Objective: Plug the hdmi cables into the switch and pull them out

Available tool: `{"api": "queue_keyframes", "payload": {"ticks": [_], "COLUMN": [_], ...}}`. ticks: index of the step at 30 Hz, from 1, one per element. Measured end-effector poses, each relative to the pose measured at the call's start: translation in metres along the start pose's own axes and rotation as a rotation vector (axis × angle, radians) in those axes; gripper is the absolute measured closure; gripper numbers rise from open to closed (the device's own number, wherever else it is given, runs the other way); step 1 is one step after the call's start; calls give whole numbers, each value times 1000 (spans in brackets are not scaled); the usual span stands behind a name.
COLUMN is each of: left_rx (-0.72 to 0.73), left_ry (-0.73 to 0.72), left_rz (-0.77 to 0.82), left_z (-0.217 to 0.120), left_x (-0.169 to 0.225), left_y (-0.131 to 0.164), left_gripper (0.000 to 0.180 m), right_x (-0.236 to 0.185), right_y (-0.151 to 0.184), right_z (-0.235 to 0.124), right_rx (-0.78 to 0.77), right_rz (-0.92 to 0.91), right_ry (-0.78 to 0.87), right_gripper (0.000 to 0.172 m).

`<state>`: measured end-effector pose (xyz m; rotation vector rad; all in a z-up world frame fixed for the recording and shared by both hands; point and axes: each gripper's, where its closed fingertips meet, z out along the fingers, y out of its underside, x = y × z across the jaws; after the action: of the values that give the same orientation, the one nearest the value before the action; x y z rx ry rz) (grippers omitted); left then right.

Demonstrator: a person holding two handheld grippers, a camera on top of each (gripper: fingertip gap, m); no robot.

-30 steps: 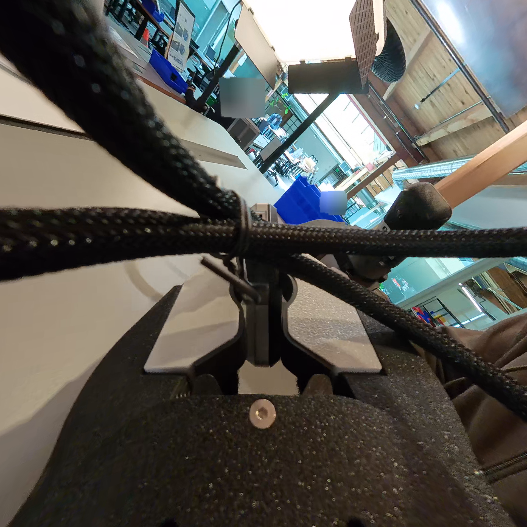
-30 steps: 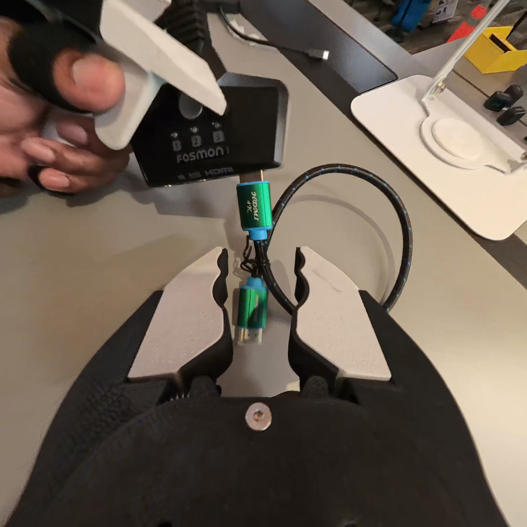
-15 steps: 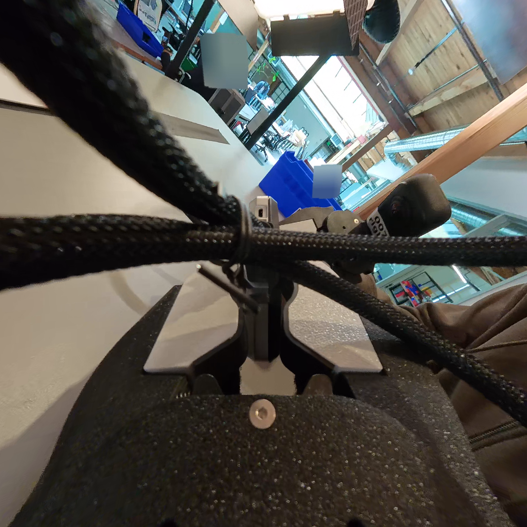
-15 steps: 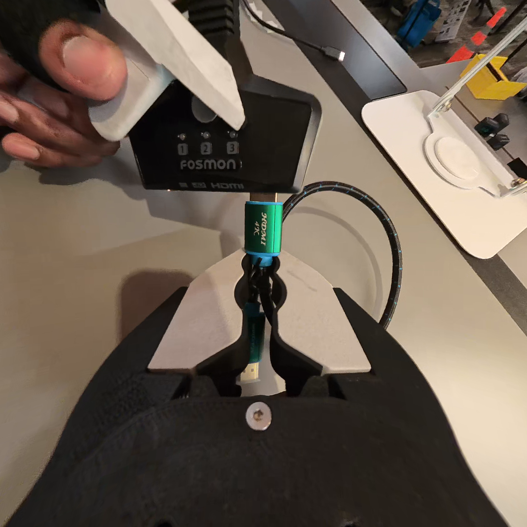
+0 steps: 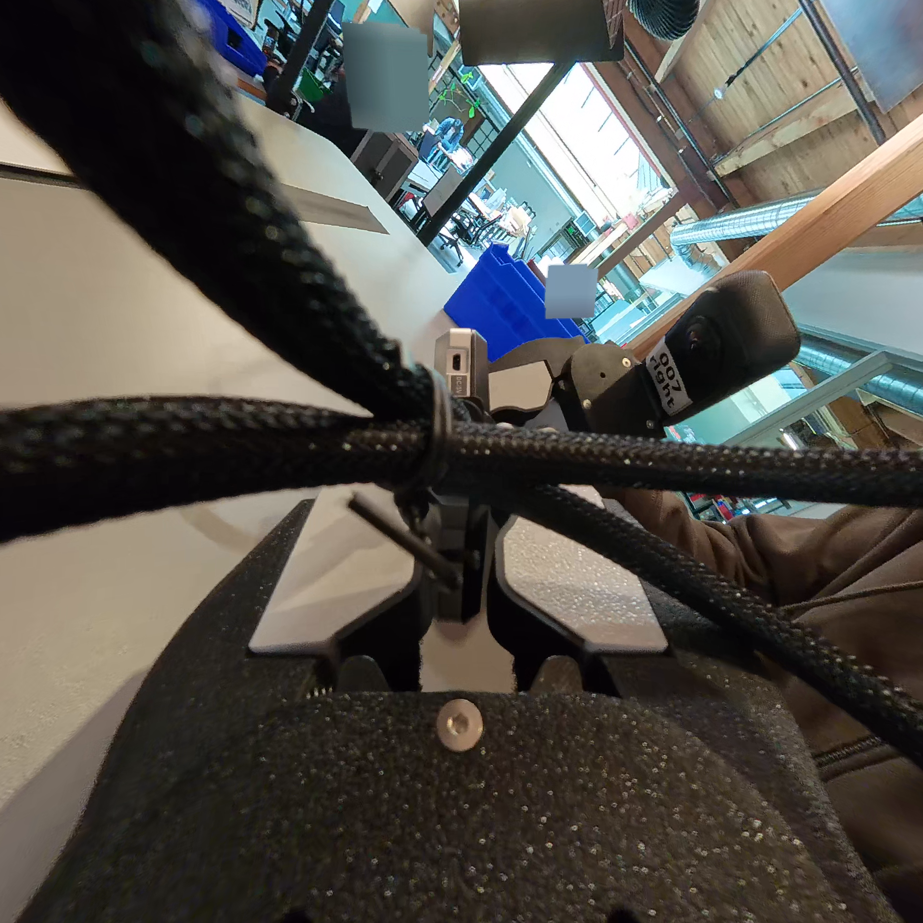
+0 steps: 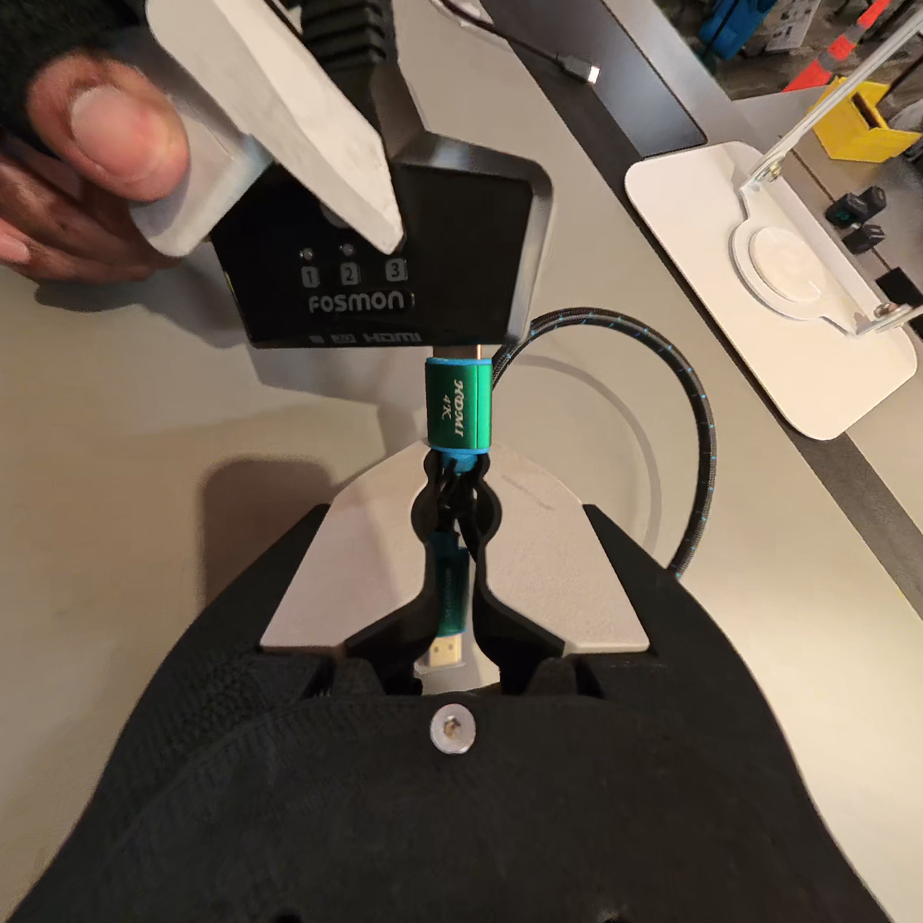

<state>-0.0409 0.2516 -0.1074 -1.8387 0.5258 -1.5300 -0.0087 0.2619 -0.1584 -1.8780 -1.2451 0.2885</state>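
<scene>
Right wrist view: the right hand-held gripper (image 6: 453, 479) is closed on the black braided cable with blue flecks (image 6: 699, 449), just behind its green metal plug (image 6: 457, 404), whose tip meets the lower edge of a black rectangular switch box (image 6: 449, 239). The cable loops out to the right, above open beige counter (image 6: 150, 449); a white flat stand base (image 6: 699, 225) lies well apart. The left hand-held gripper (image 6: 389, 239) clamps the box from above. Left wrist view: thick black braided sleeved cords (image 5: 649, 464) cross in front; blue plastic bins (image 5: 499, 299) stand beyond the counter edge.
</scene>
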Motion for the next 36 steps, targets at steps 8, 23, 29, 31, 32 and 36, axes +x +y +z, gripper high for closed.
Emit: {"api": "queue_keyframes", "payload": {"ticks": [8, 23, 29, 31, 32, 36], "left_rx": [14, 691, 578, 564, 551, 519], "left_ry": [7, 93, 93, 101, 107, 123], "left_rz": [-21, -41, 35, 51, 41, 42], "left_z": [3, -56, -28, -23, -20, -15], "left_x": [1, 0, 11, 14, 13, 15], "left_y": [1, -72, -58, -56, -55, -52], "left_gripper": [157, 158, 158, 158, 158, 158], "right_x": [7, 10, 25, 31, 33, 37], "right_y": [-4, -66, -76, -73, -71, -72], "right_z": [-5, -28, -34, -36, -36, -40], "right_rx": [38, 539, 796, 836, 850, 935], "right_rz": [61, 793, 1106, 1160, 1183, 1302], "right_ry": [-5, -281, -439, -452, -455, -526], "right_gripper": [164, 153, 147, 147, 147, 149]}}
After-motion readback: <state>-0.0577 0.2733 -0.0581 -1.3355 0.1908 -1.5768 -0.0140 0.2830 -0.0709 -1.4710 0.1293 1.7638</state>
